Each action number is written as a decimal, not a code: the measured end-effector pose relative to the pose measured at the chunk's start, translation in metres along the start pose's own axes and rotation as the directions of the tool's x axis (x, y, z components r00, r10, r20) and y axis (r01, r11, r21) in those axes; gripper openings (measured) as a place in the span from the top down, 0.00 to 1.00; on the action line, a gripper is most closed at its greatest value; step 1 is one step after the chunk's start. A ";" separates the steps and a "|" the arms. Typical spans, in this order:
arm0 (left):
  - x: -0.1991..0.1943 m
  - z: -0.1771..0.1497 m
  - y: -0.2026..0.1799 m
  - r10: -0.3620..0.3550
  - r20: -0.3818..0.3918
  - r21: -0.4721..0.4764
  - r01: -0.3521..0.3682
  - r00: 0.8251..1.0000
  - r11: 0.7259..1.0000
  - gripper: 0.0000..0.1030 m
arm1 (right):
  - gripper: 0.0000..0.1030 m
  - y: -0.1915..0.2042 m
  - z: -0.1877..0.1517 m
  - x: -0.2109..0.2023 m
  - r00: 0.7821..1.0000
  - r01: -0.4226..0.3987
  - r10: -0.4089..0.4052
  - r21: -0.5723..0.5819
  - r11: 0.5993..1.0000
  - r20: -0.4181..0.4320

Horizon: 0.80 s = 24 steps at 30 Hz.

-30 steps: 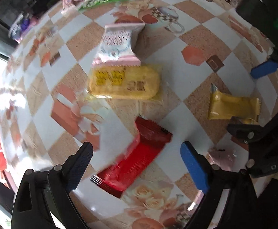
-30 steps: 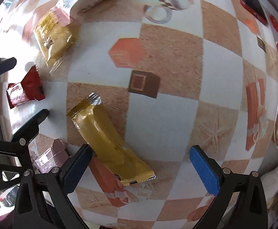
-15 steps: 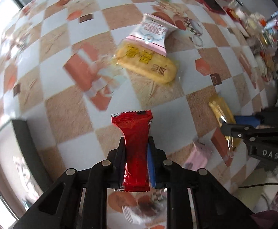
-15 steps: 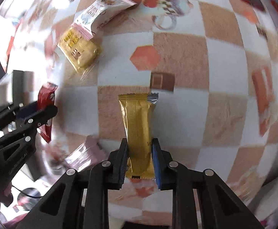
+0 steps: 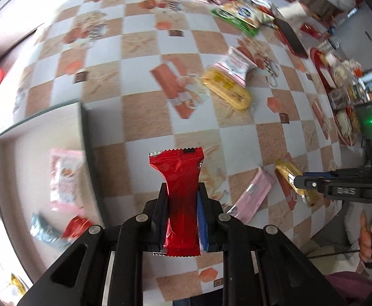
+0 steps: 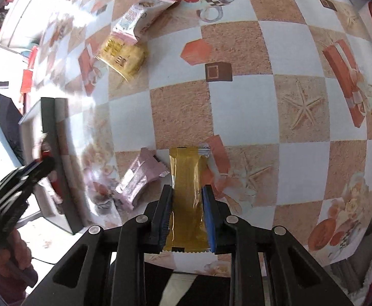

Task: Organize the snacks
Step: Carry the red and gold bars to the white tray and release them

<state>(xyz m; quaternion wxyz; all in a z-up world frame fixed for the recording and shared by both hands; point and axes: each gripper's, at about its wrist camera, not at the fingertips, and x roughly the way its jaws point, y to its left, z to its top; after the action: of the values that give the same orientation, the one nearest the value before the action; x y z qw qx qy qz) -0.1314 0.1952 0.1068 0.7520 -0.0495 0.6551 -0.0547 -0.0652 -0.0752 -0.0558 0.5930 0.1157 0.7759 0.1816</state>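
Observation:
My left gripper (image 5: pixel 182 191) is shut on a red snack bar (image 5: pixel 179 176) and holds it above the table, right of a grey tray (image 5: pixel 85 137) that holds several snacks. My right gripper (image 6: pixel 188 191) is shut on a gold snack bar (image 6: pixel 187 178) above the table's near edge. It also shows in the left wrist view (image 5: pixel 299 181) at the right. A pink packet (image 6: pixel 138 178) lies just left of the gold bar; it also shows in the left wrist view (image 5: pixel 252 195). The tray shows in the right wrist view (image 6: pixel 48 117) at the left.
A yellow cracker pack (image 5: pixel 228 89) and a pink-white packet (image 5: pixel 235 66) lie mid-table. A green-white bag (image 5: pixel 239 15) and more snacks sit at the far edge. Red trays (image 5: pixel 323 76) line the right side. The table has a checkered cloth (image 6: pixel 242 117).
Both grippers closed on their bars, lifted them off the table, and have swung left; the tray has come into view beside the left gripper.

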 end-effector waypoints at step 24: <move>-0.023 -0.040 0.087 0.099 0.013 -0.221 -0.094 0.995 0.971 0.79 | 0.78 0.056 0.029 -0.007 0.997 0.069 -0.067 -0.056 0.996 0.037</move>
<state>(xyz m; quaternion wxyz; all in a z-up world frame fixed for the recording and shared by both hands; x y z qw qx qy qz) -0.1729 0.2843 0.1114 0.7515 -0.1011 0.6496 0.0555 -0.0371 -0.0230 -0.0324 0.6155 0.0752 0.7633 0.1811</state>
